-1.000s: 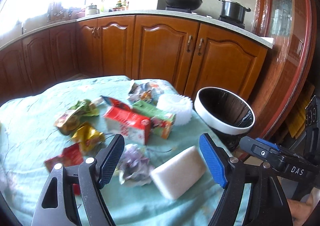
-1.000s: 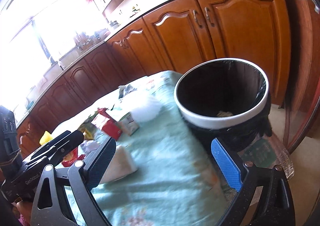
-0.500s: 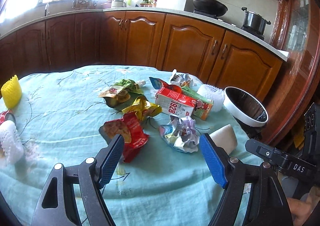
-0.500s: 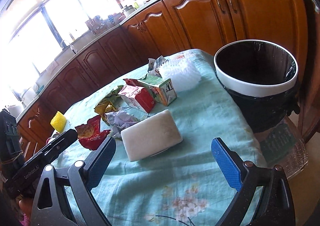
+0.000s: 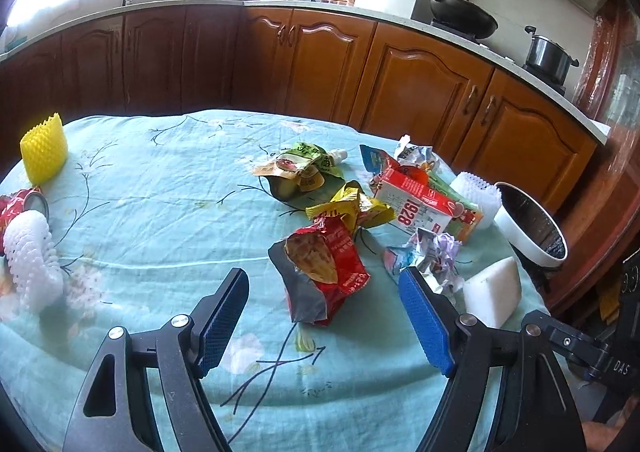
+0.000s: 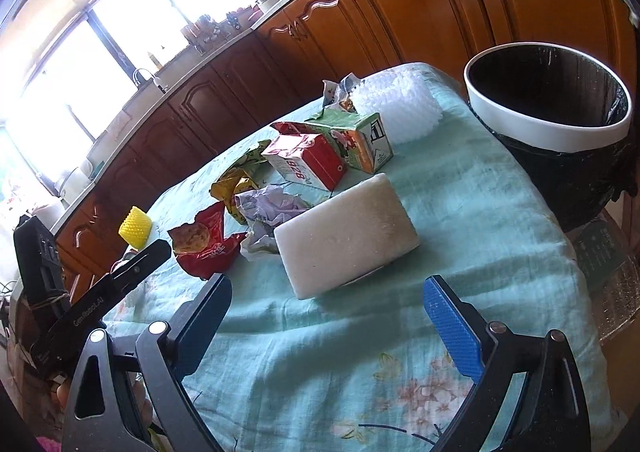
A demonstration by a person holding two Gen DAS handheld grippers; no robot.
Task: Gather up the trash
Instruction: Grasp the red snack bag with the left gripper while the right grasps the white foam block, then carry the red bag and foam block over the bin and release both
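Observation:
Trash lies on a table with a teal flowered cloth (image 5: 160,212). My left gripper (image 5: 324,292) is open and empty, its jaws either side of a red snack bag (image 5: 324,272) just ahead. Beyond lie a yellow wrapper (image 5: 352,208), a green pouch (image 5: 300,168), a red-white 1928 carton (image 5: 412,204), crumpled paper (image 5: 432,256) and a white foam block (image 5: 492,292). My right gripper (image 6: 328,292) is open and empty, just short of the foam block (image 6: 344,236). The white-rimmed bin with a black liner (image 6: 552,128) stands off the table's right edge.
A yellow foam net (image 5: 44,148), a white foam net (image 5: 32,256) and a red can (image 5: 24,204) lie at the table's left edge. A green carton (image 6: 360,140) and white foam mesh (image 6: 396,108) lie near the bin. Wooden cabinets (image 5: 400,76) stand behind.
Both grippers have pulled back and swung left from the bin. The left now faces the red snack bag, the right faces the foam block. Both stayed open.

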